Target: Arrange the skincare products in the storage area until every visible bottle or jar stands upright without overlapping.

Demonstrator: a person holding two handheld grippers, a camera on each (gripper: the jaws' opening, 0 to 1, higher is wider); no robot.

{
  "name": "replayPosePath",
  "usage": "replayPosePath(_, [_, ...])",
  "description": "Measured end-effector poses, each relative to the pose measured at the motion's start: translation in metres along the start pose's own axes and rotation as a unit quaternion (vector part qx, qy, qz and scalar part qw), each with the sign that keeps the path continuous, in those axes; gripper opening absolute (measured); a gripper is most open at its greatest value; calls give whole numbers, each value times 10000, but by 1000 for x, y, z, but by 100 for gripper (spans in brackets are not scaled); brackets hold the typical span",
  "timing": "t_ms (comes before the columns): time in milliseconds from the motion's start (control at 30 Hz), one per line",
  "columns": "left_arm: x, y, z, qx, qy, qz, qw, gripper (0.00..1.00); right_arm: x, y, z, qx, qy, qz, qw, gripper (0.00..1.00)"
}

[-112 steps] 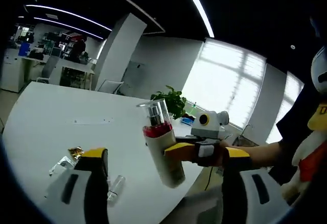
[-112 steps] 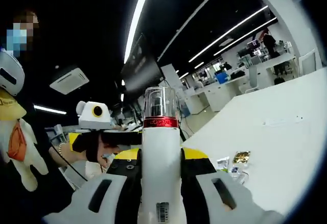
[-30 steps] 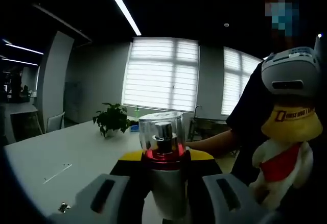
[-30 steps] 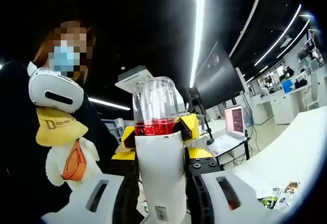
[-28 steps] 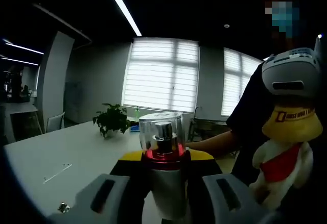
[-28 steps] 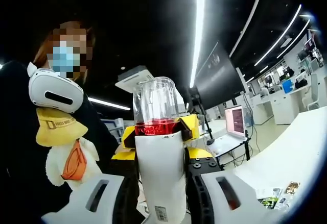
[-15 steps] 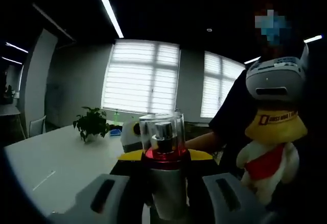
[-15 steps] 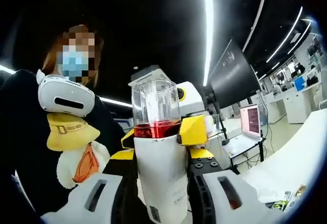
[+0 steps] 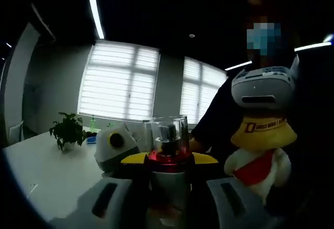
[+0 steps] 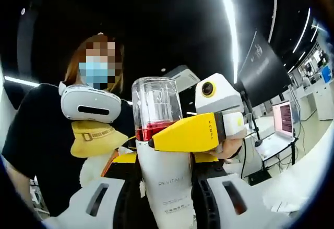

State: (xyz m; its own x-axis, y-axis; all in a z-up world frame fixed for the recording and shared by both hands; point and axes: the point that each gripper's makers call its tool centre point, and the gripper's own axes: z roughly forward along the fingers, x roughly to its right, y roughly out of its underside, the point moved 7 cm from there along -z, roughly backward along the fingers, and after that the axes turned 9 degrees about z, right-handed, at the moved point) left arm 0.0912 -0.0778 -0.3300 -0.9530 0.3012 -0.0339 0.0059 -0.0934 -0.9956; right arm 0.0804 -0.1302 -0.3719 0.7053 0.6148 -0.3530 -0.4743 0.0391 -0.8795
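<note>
Dim office, both tongs (image 9: 167, 179) (image 10: 164, 187) gripping bottle (image 10: 164, 161)

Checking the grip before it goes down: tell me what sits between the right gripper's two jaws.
In the right gripper view, the white pump bottle stands between the jaws of the right gripper. The left gripper clamps its red collar.
</note>
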Motion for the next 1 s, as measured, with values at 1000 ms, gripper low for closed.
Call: replayPosePath(1000, [-59, 5, -26, 221, -1792, -208, 9833, 21, 29, -33, -59, 760, 3238, -1183, 9356, 33])
